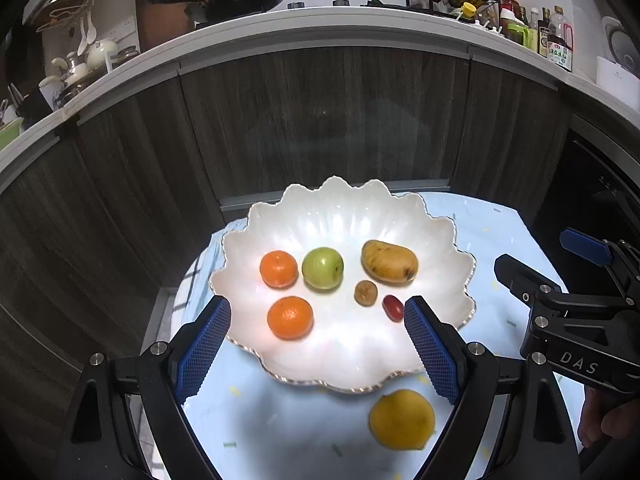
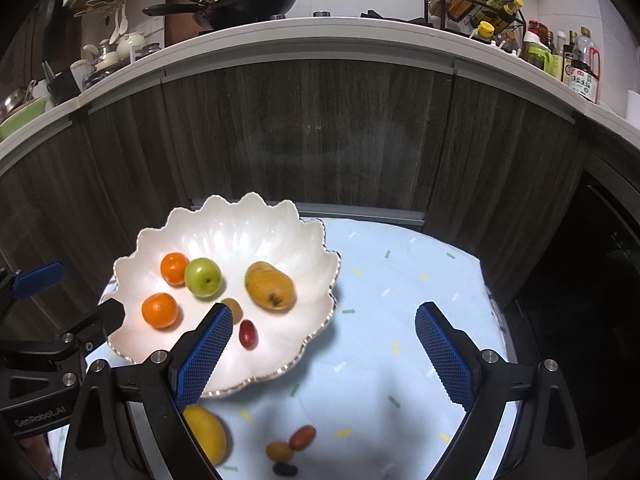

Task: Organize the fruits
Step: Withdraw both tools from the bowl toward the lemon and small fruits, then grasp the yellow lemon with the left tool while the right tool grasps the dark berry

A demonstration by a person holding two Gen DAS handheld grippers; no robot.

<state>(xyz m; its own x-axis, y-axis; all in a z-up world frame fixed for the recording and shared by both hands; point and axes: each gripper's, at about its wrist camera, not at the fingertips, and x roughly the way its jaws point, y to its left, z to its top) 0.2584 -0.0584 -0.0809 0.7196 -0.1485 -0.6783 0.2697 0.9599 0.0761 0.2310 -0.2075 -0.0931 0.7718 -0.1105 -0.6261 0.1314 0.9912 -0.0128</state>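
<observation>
Blue-padded fingers of my left hand-held gripper [image 1: 318, 320] fill the foreground, spread wide, nothing between the pads. Right hand-held gripper [image 2: 324, 330] reads the same in its own view: jaws wide apart, holding nothing, hanging over bare cloth [image 2: 400, 300].

Count, left wrist view. In the bowl [image 1: 352, 216], six pieces:
- two oranges, far one [image 1: 279, 269] and near one [image 1: 290, 317]
- one green apple [image 1: 322, 268]
- one mango [image 1: 389, 261]
- one small brown fruit [image 1: 365, 293]
- one red grape tomato [image 1: 393, 308]

Outside the bowl, on the cloth: one lemon [image 1: 401, 419], just beside the near rim. Right wrist view adds three small pieces near the lemon, close together: one red-brown [image 2: 303, 437], one yellow-orange [image 2: 279, 451], one dark [image 2: 285, 469]. They are blurred, so I cannot tell them more closely.

Looks: bowl is white, pearly, scalloped rim with a thin gilt edge. Mango is yellow-brown with dark speckles and one dark spot at its near end. Apple shows its stem dimple in the right view.

Axes: mango lies flat, long axis running from far left to near right in both views. Tomato's long axis points roughly away from me. Lemon is too blurred to call.

Bowl sits on the pale blue cloth on the worktop, toward its left side.
</observation>
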